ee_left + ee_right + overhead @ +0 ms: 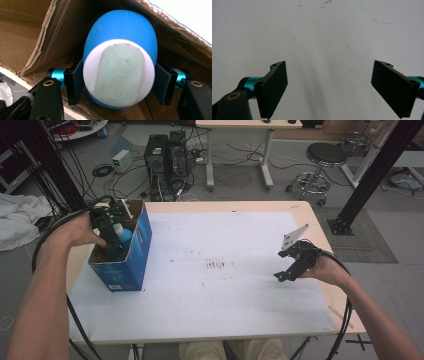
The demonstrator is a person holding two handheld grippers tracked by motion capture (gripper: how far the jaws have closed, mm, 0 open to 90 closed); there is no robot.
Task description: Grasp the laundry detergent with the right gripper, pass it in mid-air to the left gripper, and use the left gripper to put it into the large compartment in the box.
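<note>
Bottle [120, 72]: blue, rounded, white cap end toward the left gripper's camera; sits inside the cardboard box [142, 247] at the table's 9 o'clock side
Handling: likely light, smooth plastic — slippery on the curve; best taken across its flanks
Left gripper [120, 85]: clenched on the bottle, a jaw at 3 and 9 o'clock of it
Right gripper [337, 87]: jaws spread, nothing between — above the white mat [225, 270] at 3 o'clock

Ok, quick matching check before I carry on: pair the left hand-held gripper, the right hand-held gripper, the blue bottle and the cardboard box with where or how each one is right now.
Things:
1. left hand-held gripper
2. right hand-held gripper
3. blue bottle
4. cardboard box

States:
A. open above the white table cover
B. at the table's left edge, open-topped
C. reaching into the box, shut
D. white cap towards the camera, clamped between jaws

Pairs: 1-C, 2-A, 3-D, 4-B
</note>
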